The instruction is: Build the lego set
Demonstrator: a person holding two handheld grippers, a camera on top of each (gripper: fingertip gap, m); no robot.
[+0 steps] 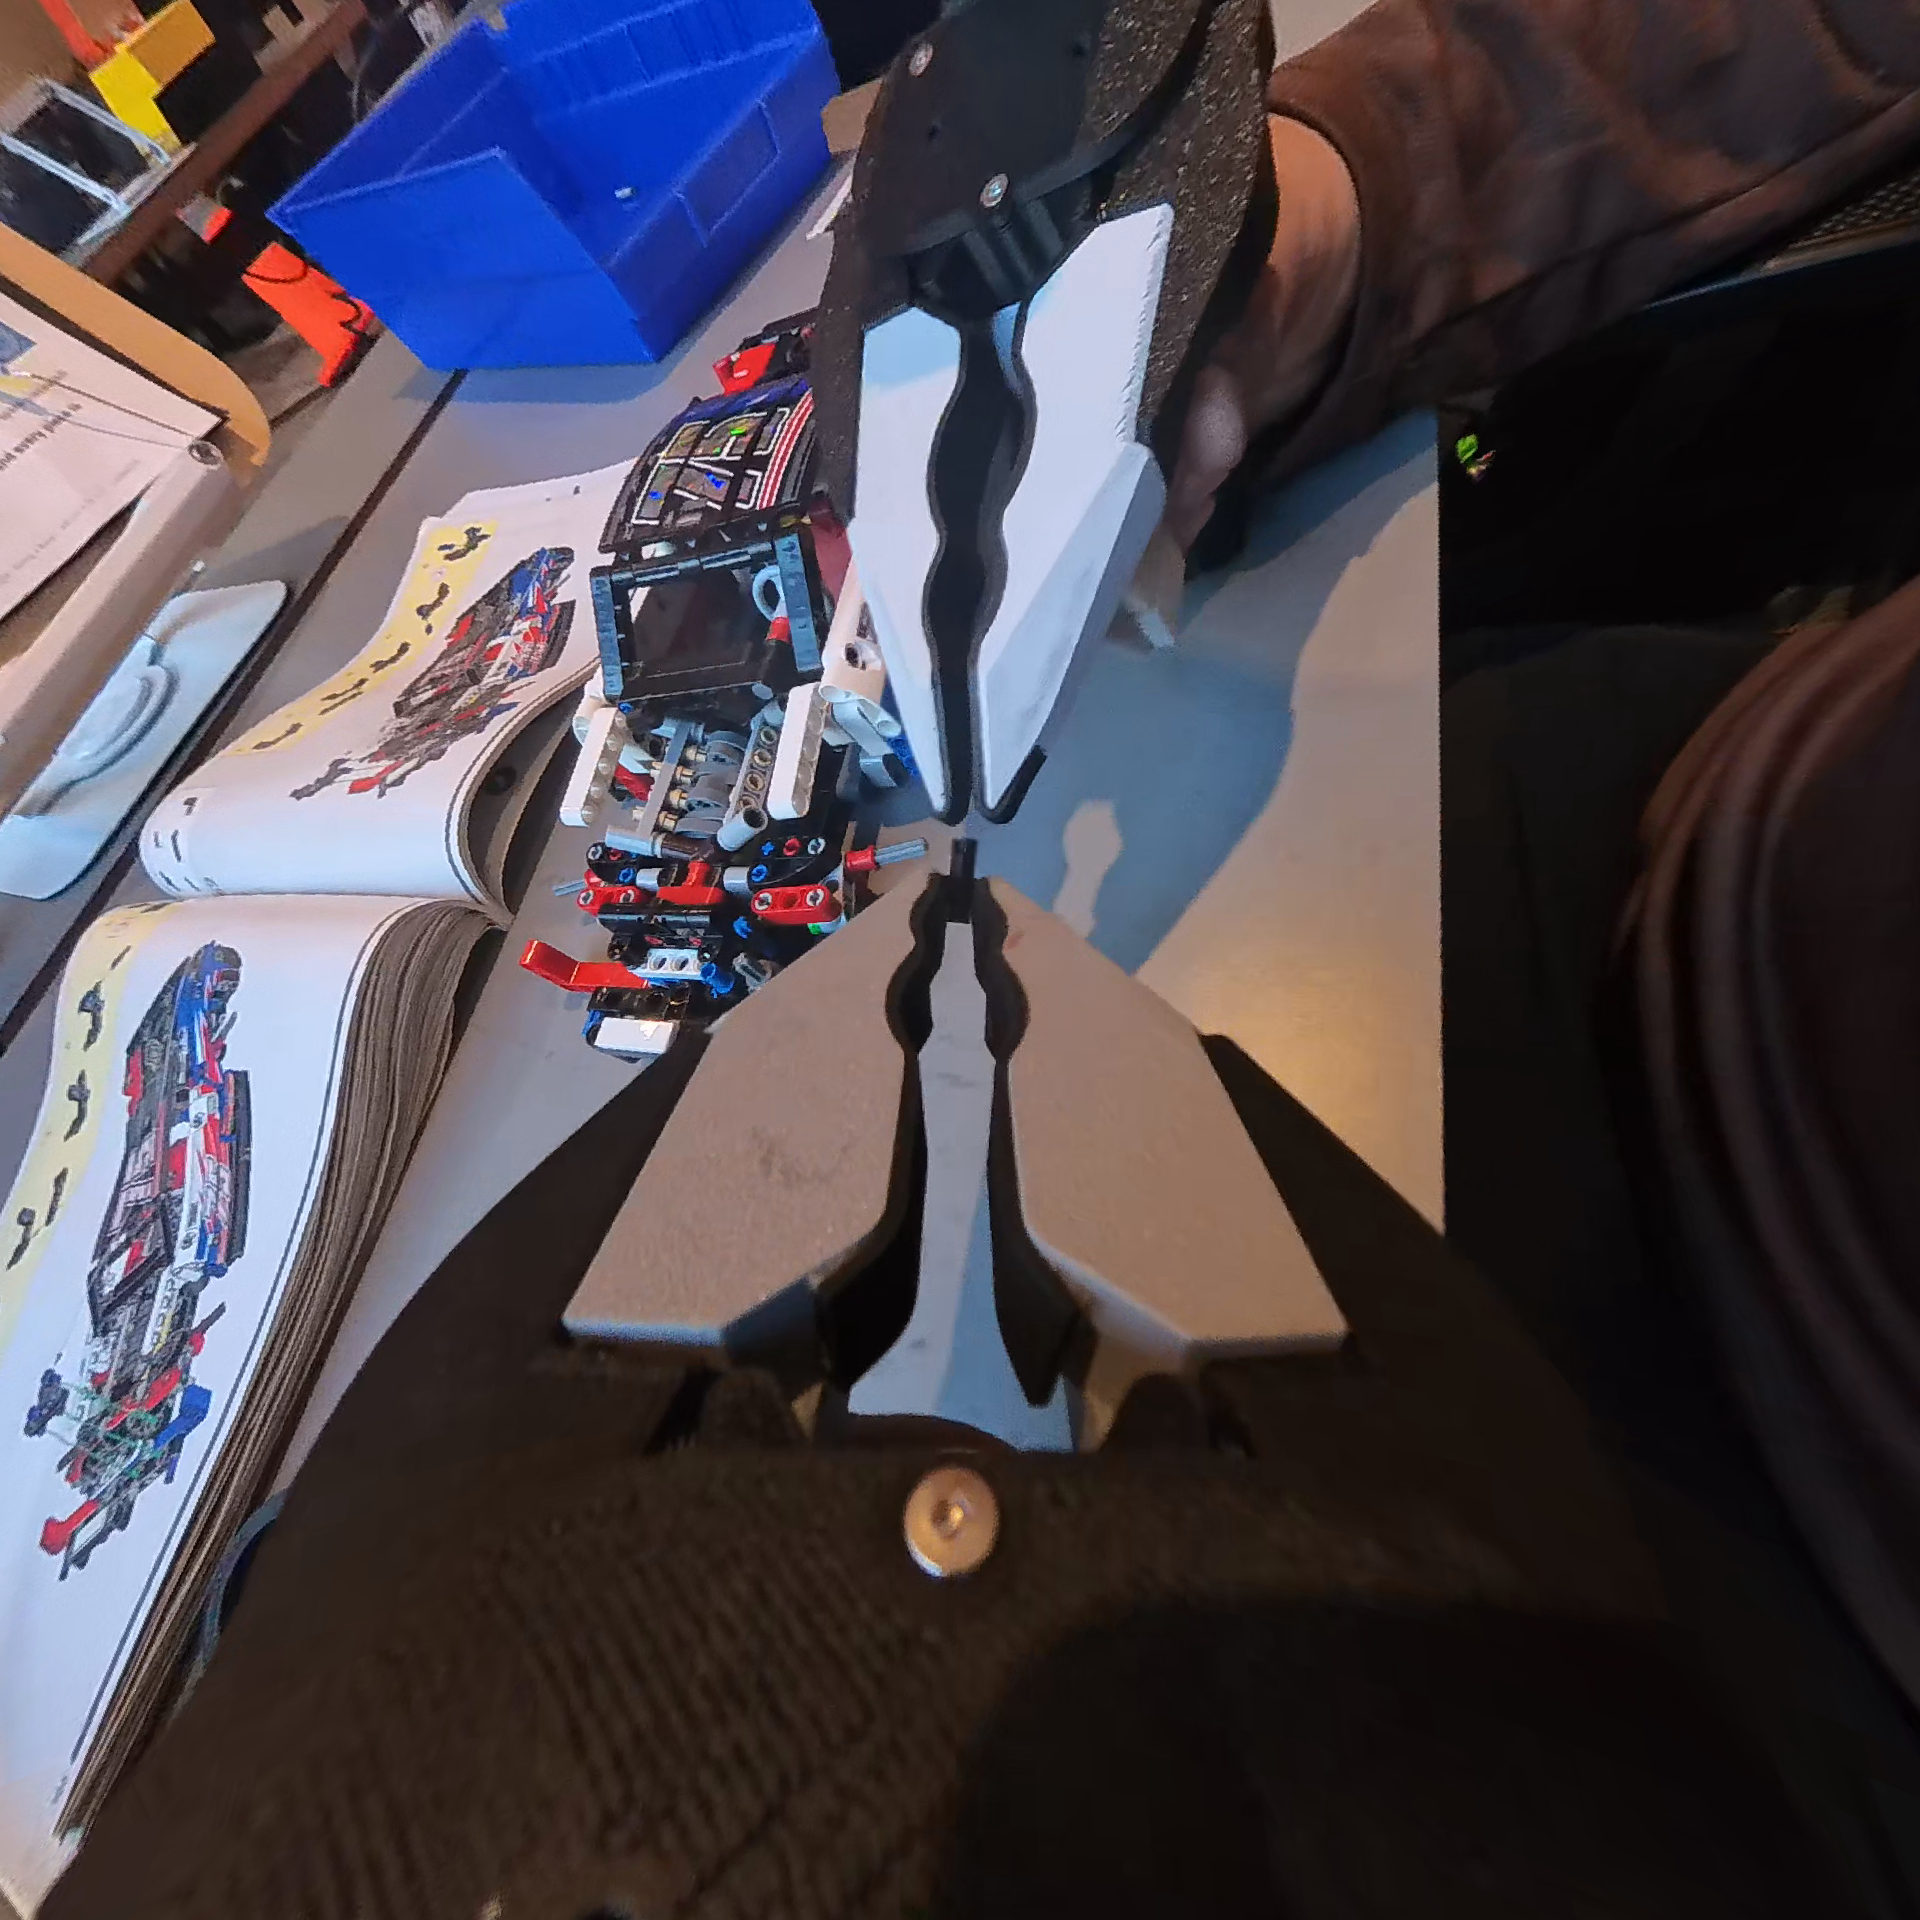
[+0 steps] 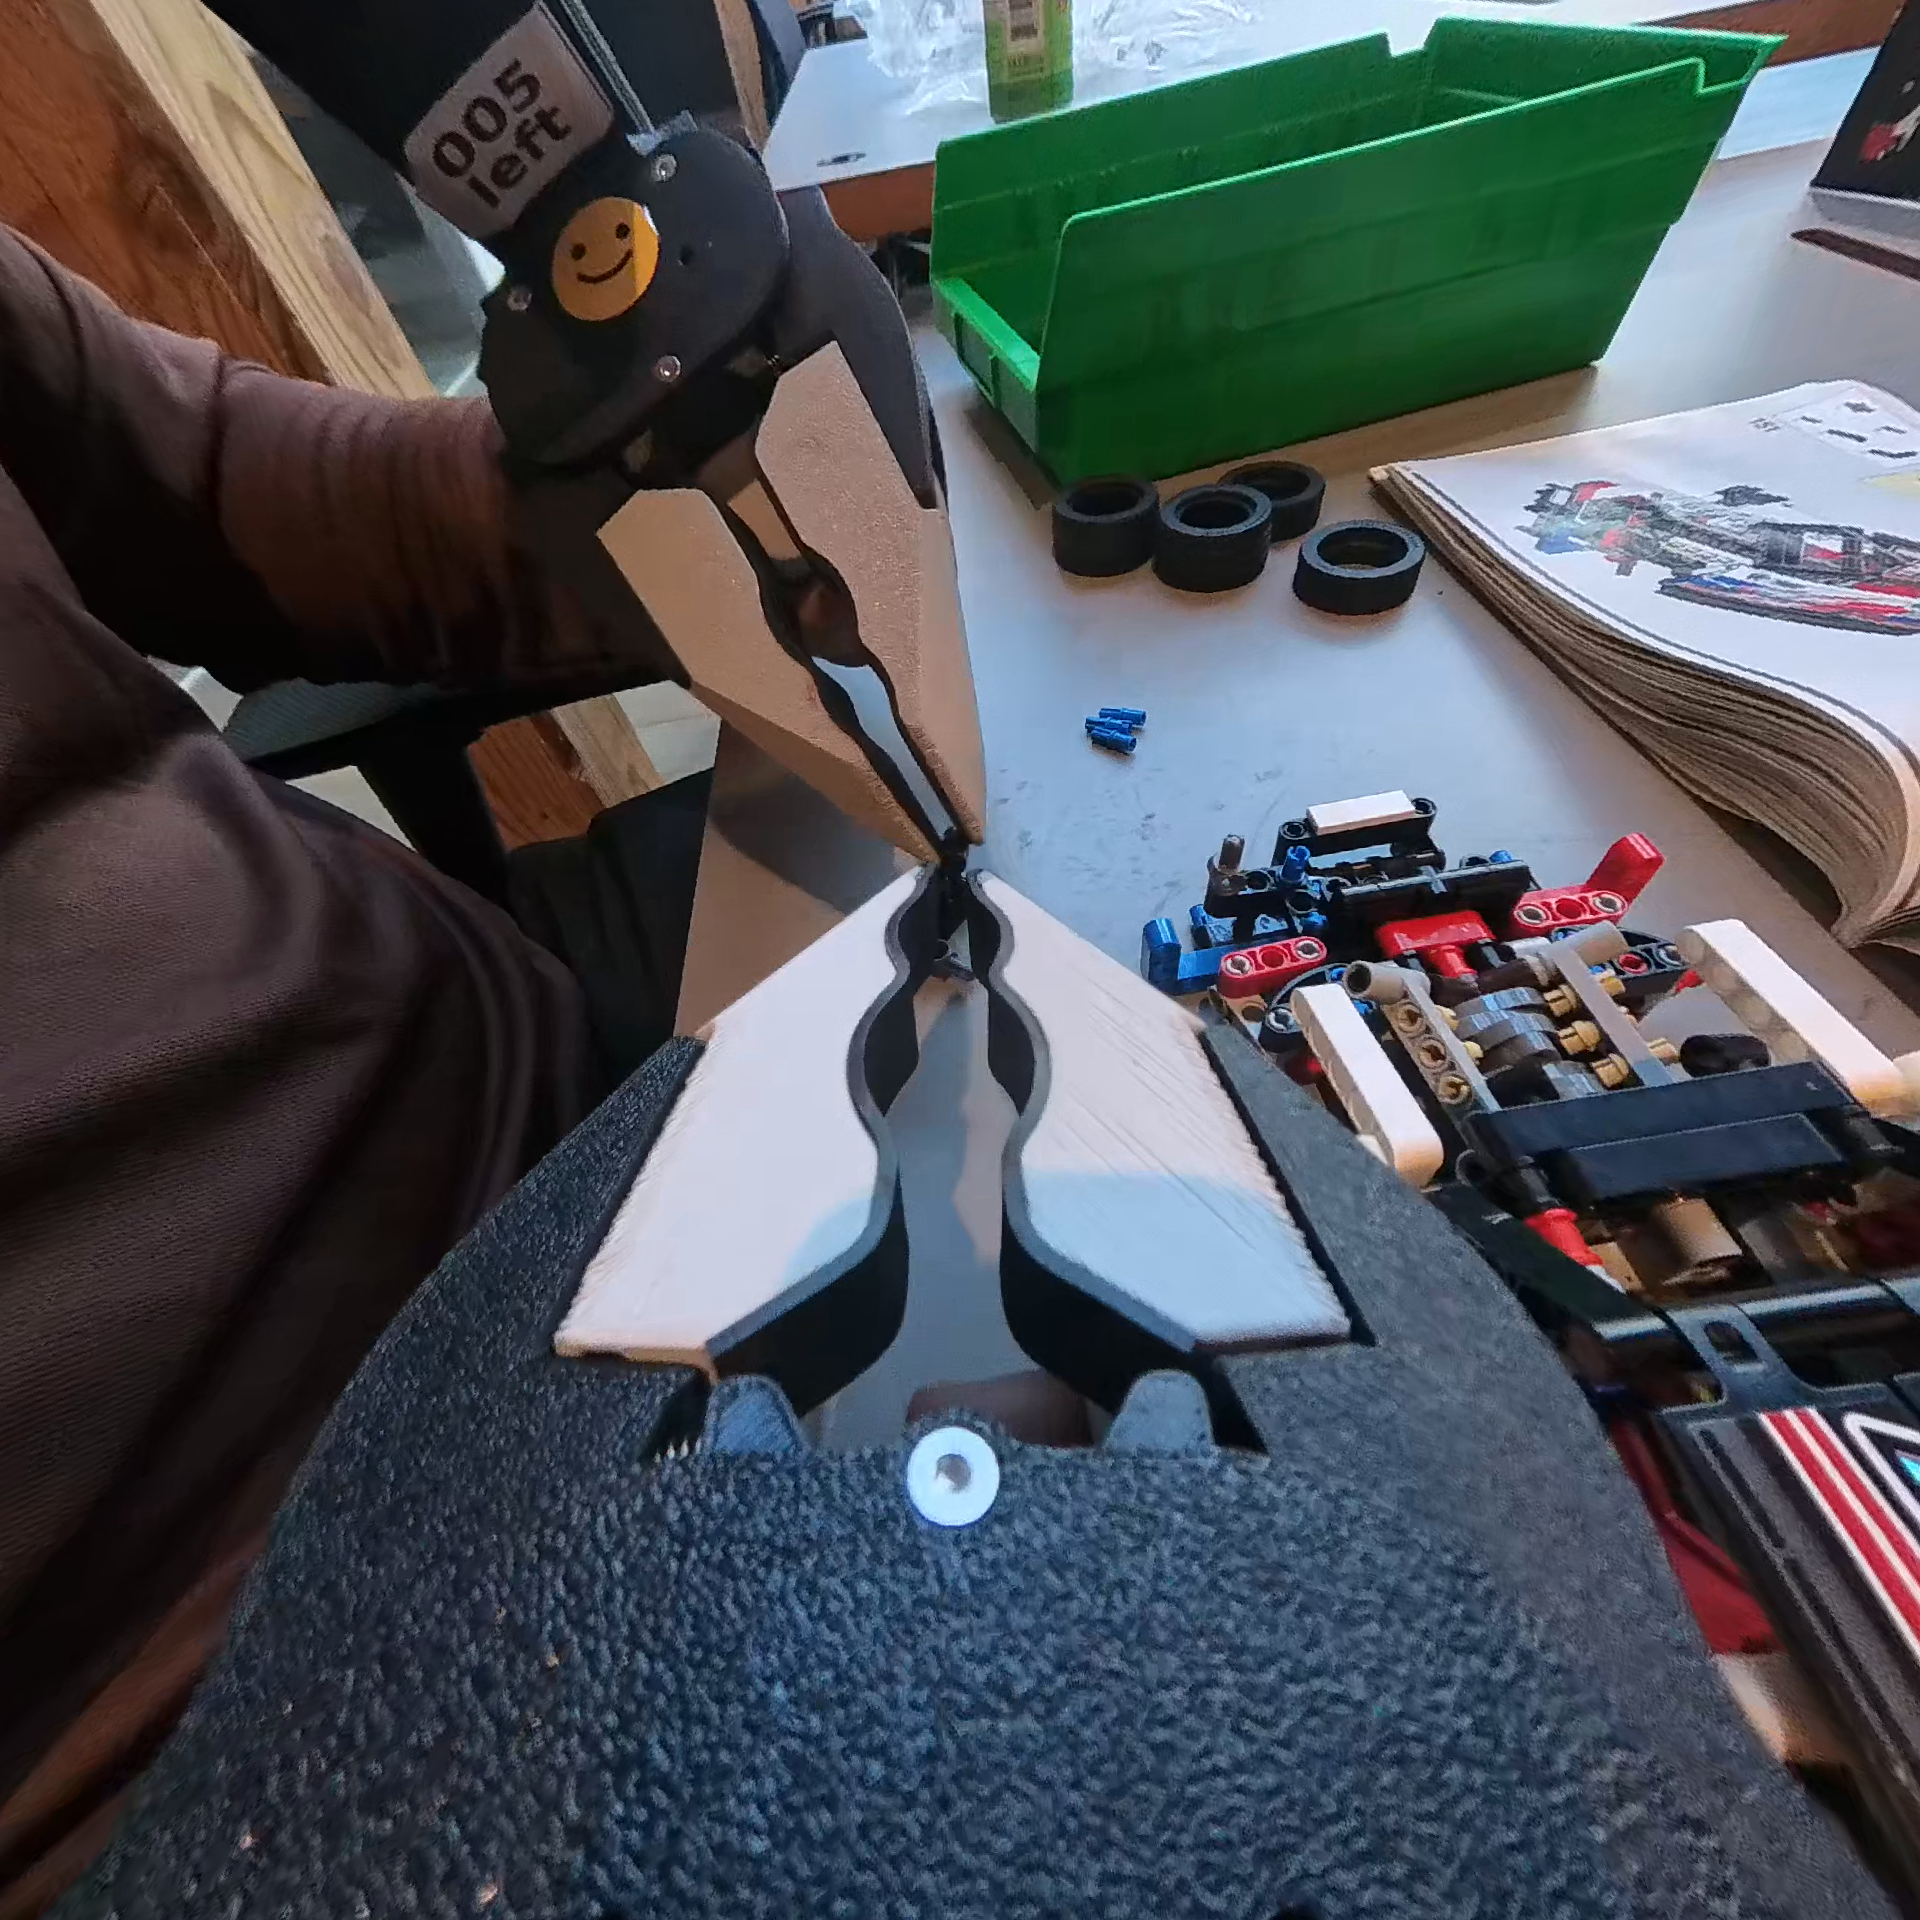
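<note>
The left hand-held gripper (image 1: pixel 958 891) and right hand-held gripper (image 2: pixel 948 885) met tip to tip above the bench (image 2: pixel 1226 665), each pinched narrow on the same small black pin (image 2: pixel 951 883). The partly built lego car (image 1: pixel 717 727) lay on the bench just beside them, next to the open instruction book (image 1: pixel 343 727).

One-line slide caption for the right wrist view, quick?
Both grippers, right and left, meet tip to tip on a small black pin beside the half-built lego car.
</note>
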